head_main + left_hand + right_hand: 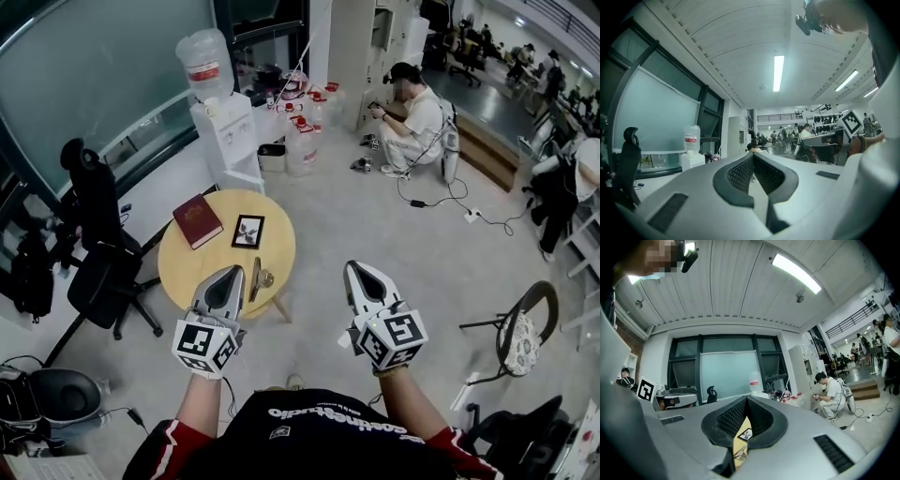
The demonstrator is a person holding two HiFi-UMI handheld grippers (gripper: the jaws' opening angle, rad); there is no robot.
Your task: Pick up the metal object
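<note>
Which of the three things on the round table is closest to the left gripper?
The metal object at the near edge of the table, just beside the left gripper. The framed picture and the red book lie farther back.

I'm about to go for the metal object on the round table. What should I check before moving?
1. Metal object in sight on the round table: ok.
2. Left gripper open for a grasp: not ok, jaws together.
3. Right gripper open: not ok, jaws together.
4. Both grippers empty: ok.
5. Red book and framed picture lie apart from the object: ok.
6. Object's shape clear enough to pick a grip: cannot tell.
</note>
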